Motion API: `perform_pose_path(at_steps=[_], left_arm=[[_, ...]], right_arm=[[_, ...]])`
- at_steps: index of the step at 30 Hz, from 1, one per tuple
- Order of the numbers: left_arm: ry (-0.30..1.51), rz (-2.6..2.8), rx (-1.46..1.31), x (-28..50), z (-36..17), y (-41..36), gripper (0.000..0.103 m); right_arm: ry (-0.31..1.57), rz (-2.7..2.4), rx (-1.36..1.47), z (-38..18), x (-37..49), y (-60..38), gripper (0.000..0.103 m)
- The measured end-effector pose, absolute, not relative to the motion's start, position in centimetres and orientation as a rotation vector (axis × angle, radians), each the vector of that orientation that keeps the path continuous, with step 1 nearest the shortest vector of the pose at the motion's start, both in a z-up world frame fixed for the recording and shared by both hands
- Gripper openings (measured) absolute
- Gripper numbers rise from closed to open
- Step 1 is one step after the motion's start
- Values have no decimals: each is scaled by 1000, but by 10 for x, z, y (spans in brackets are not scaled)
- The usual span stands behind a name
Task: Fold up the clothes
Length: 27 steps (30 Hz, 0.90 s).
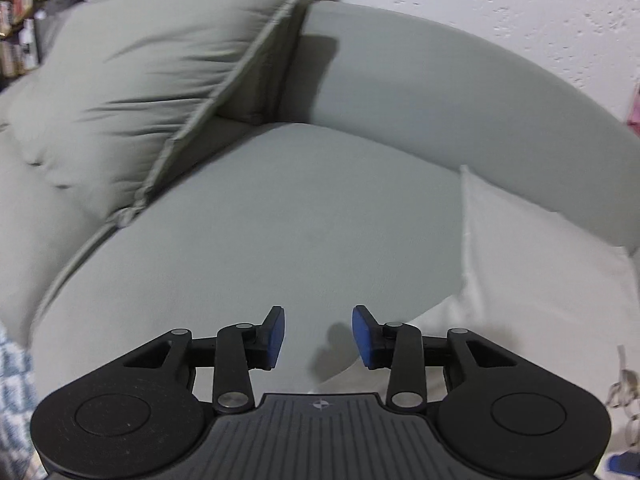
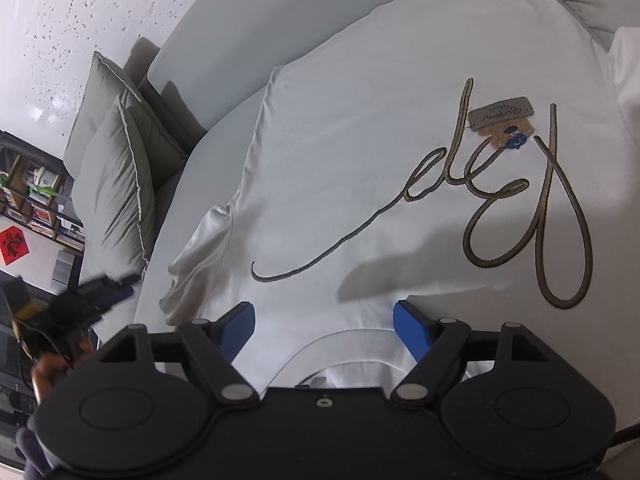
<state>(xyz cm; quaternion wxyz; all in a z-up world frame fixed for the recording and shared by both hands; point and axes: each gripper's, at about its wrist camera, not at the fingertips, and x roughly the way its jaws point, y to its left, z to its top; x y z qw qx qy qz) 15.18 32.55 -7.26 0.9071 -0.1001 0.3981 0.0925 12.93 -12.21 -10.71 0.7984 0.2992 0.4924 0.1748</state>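
My right claw (image 2: 324, 326) hangs wide open and empty, straddling the shirt's (image 2: 400, 152) collar (image 2: 344, 338); shirt runs away lengthwise on the sofa (image 1: 260, 220). Left claw (image 1: 319, 336), half open and empty, has it off right.

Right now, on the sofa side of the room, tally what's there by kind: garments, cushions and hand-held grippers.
White T-shirt with embroidered script: 1
Grey-green cushions: 2
Hand-held grippers, left hand-held gripper and right hand-held gripper, both open and empty: 2
Total: 5
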Motion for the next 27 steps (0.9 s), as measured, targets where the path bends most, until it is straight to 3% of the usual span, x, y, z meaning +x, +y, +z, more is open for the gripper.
perform_pose_path(at_steps=[7, 10, 11, 12, 13, 18, 22, 24, 27], left_arm=[[1065, 81, -437, 219, -124, 328, 39], [1082, 32, -552, 225, -139, 329, 33], [1078, 10, -569, 224, -139, 327, 22], [1073, -13, -583, 224, -139, 325, 4], [1069, -42, -574, 222, -137, 320, 0], [876, -48, -235, 192, -100, 267, 0], [740, -136, 309, 144, -92, 182, 0], [776, -197, 518, 127, -110, 150, 9], [815, -229, 529, 113, -113, 142, 17]], right_arm=[[1051, 382, 648, -109, 130, -123, 76], [1050, 391, 656, -110, 130, -124, 76], [1049, 394, 662, -111, 130, -125, 76], [1049, 395, 668, -111, 130, -126, 76], [1048, 397, 673, -112, 131, -127, 76], [1043, 400, 677, -113, 131, -126, 76], [1040, 402, 677, -114, 131, -126, 76], [1040, 402, 681, -114, 131, -126, 76], [1043, 400, 688, -114, 131, -127, 76]])
